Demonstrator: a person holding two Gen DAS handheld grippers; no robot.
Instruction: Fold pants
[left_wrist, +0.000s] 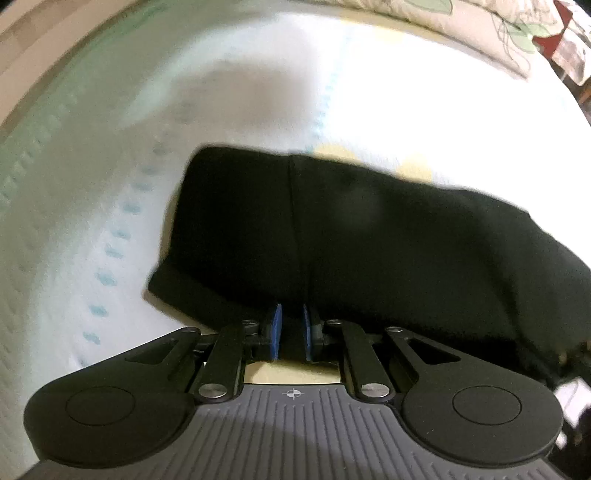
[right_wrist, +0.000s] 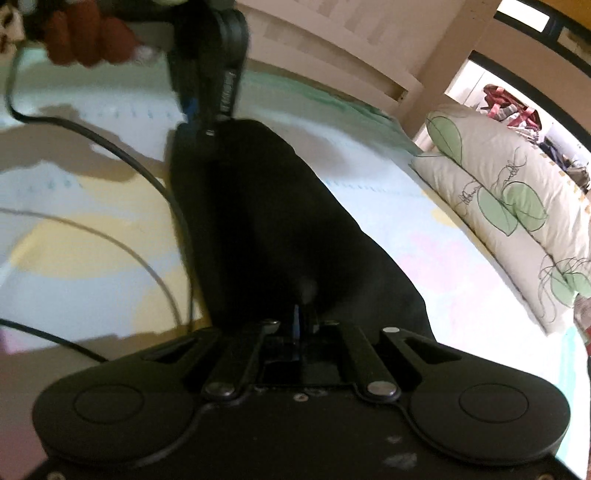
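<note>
Two jaws on the pants, both gripping

Left gripper (left_wrist: 291, 334): my blue pads (left_wrist: 275, 332) stand close together with a strip of black cloth pinched between them. The jaws grip the near edge of the pants (left_wrist: 332, 236). Gripper points steeply down at the bed.

Right gripper (right_wrist: 304, 325): jaws fully closed. Black cloth is bunched right at the tips and seems caught between them; the pad faces themselves are hidden, only a sliver of blue shows.

Pants: black, lying on the bed sheet (left_wrist: 92, 184). In the left view they form a broad dark slab running from mid-frame to the right edge, with a seam down the middle and a thick hem at the near left corner. In the right view they (right_wrist: 266, 221) stretch as a long band from my right jaws up to the left gripper (right_wrist: 201, 122), which holds the far end. A hand (right_wrist: 85, 35) holds that gripper at the top left.

Sheet: pale, with rows of small blue marks and yellow and pink patches.

Other: a black cable (right_wrist: 122, 151) loops over the sheet left of the pants, with a thinner one below it. A pillow (right_wrist: 517, 214) with green leaf print lies at the right, well apart from the pants. Both views are blurred.
</note>
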